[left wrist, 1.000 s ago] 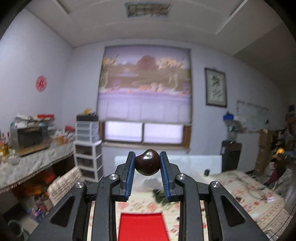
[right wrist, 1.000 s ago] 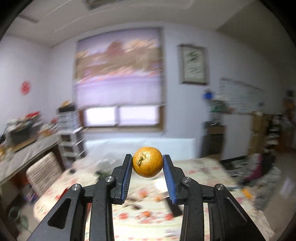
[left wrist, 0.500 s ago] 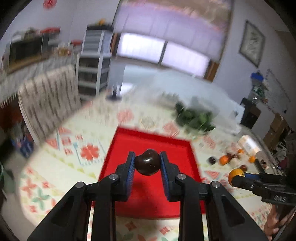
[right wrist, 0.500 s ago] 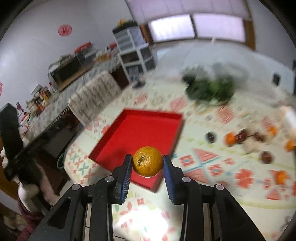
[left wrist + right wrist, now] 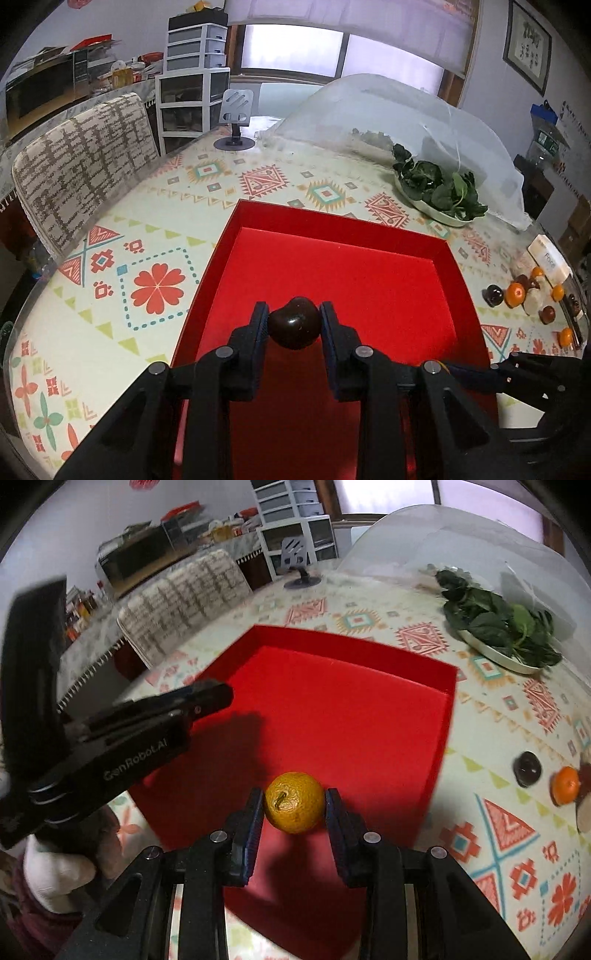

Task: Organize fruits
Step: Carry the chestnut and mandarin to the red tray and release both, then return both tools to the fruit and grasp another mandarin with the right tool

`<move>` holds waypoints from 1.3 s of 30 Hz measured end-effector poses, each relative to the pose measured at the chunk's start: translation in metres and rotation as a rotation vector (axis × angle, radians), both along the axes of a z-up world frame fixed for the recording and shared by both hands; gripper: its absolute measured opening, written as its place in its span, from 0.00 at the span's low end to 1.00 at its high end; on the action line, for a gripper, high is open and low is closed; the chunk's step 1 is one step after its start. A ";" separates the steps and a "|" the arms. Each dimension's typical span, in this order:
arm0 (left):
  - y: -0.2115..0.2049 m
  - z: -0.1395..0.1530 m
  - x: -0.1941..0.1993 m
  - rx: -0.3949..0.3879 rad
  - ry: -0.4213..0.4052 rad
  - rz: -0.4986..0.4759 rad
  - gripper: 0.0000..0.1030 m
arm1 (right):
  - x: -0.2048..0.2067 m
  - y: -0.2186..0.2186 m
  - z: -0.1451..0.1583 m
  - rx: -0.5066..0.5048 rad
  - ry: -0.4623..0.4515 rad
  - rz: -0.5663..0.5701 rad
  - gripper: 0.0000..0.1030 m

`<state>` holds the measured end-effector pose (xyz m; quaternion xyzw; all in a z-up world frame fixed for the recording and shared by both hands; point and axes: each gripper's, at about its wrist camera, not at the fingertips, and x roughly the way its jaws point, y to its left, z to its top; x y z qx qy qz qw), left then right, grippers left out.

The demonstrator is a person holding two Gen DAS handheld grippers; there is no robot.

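— Fruit first, from the left wrist view: what does the left gripper (image 5: 294, 325) hold?

— A dark, glossy, plum-like fruit (image 5: 294, 328), pinched between both blue-padded fingers, hanging above the near part of the shallow red square tray (image 5: 452, 258). Nothing lies in the tray. Ahead and to the right, on the patterned tablecloth (image 5: 155, 221), sits the cluster of loose small oranges and dark fruits (image 5: 528, 291); further ahead, a white dish of green leaves (image 5: 439, 192).

— And the right wrist view?

— The right gripper (image 5: 294, 805) is clamped on a round orange mandarin (image 5: 294, 802), stem towards the camera, over the tray's near edge. The left gripper shows to its left, over the tray.

— So which step is this?

— Carrying, I'd judge: both fruits are over the tray, neither set down. Next calls for lowering each to the tray floor, well apart, then parting the fingers gently so the round fruit doesn't roll.
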<state>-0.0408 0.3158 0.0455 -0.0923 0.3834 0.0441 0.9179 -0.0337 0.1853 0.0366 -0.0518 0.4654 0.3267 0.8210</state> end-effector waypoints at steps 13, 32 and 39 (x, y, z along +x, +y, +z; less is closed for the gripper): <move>-0.002 0.026 -0.017 0.025 -0.052 0.044 0.62 | -0.019 0.001 0.014 -0.016 -0.160 0.015 0.51; -0.115 0.067 -0.027 0.010 -0.102 -0.136 0.72 | -0.021 -0.239 0.076 0.183 -0.208 -0.318 0.57; -0.200 0.047 0.005 -0.037 -0.045 -0.318 0.72 | -0.012 -0.367 0.051 0.168 -0.152 -0.602 0.56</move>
